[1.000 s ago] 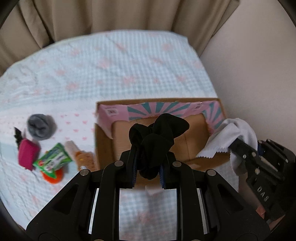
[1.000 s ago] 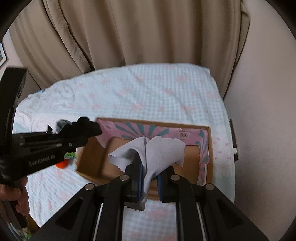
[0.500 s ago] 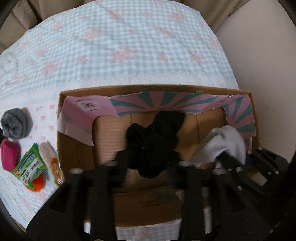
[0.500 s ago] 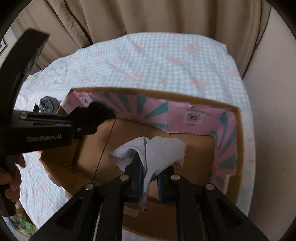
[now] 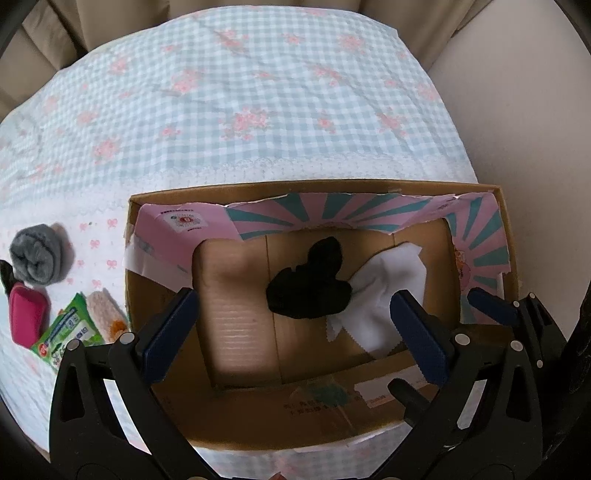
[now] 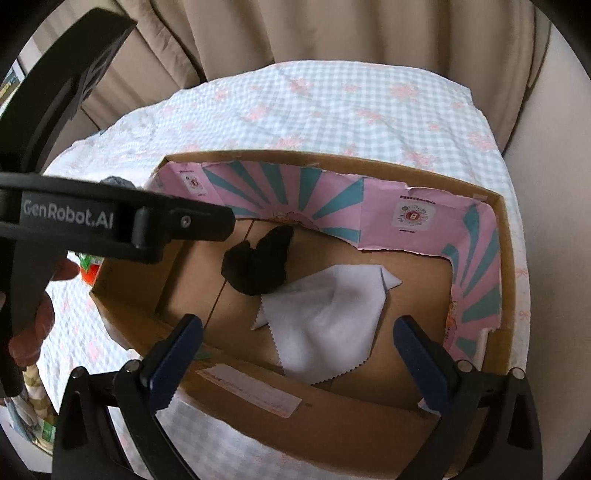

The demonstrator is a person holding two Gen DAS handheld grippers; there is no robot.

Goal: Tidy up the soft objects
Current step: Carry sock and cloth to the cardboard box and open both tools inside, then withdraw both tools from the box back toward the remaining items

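An open cardboard box [image 5: 321,424] [image 6: 369,421] with pink and teal lining sits on the checked bedspread. A black cloth [image 5: 308,284] [image 6: 258,264] and a white cloth [image 5: 384,291] [image 6: 328,317] lie loose on its floor, touching each other. My left gripper [image 5: 295,328] is open and empty above the box's near side. My right gripper [image 6: 295,354] is open and empty above the white cloth. One of its blue fingers [image 5: 491,302] shows at the right of the left wrist view.
Left of the box lie a rolled grey sock [image 5: 35,254], a pink pouch [image 5: 26,321], a green wipes packet [image 5: 68,334] and a peach fuzzy item [image 5: 105,310]. Beige curtains [image 6: 295,33] hang behind the bed. A wall [image 5: 524,129] is to the right.
Both grippers lowered over the box and opened. The black cloth dropped from the left gripper and the white cloth from the right; both now lie in the box.
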